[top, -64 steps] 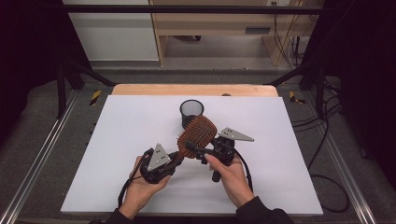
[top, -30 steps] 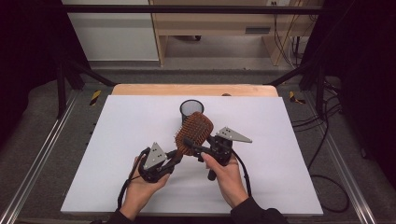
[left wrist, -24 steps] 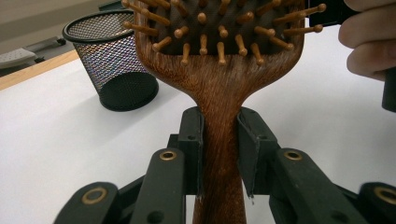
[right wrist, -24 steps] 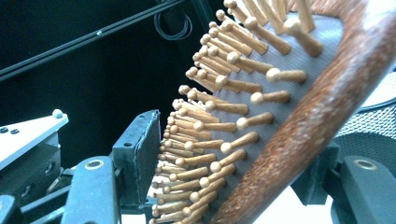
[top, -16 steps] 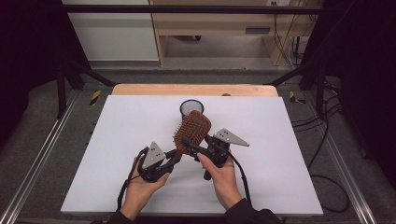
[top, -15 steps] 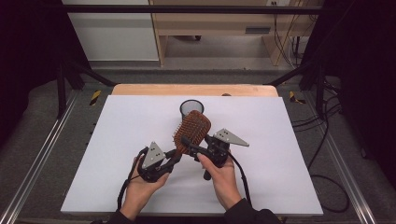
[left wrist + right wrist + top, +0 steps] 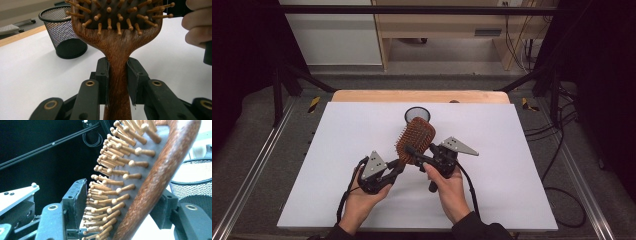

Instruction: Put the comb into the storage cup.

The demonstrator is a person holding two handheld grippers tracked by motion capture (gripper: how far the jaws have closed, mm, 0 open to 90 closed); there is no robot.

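Note:
A wooden paddle hairbrush [image 7: 416,141] with peg bristles is held above the white table top [image 7: 512,150]. My left gripper [image 7: 398,165] is shut on its narrow handle [image 7: 117,82], one pad on each side. My right gripper [image 7: 414,154] reaches in from the right, and its jaws have just been closing on the brush head [image 7: 150,182]. One pad [image 7: 76,197] meets the bristle tips and the other sits behind the wooden back. A black mesh cup [image 7: 417,114] stands upright just beyond the brush.
The right hand [image 7: 197,25] is at the edge of the left gripper view. A wooden strip [image 7: 422,96] borders the far side of the table top. Metal rails run along both sides, and cables lie on the floor at the right.
The right gripper has edged a little to the left and its jaws have narrowed around the brush head. The left hand and the handle have stayed put.

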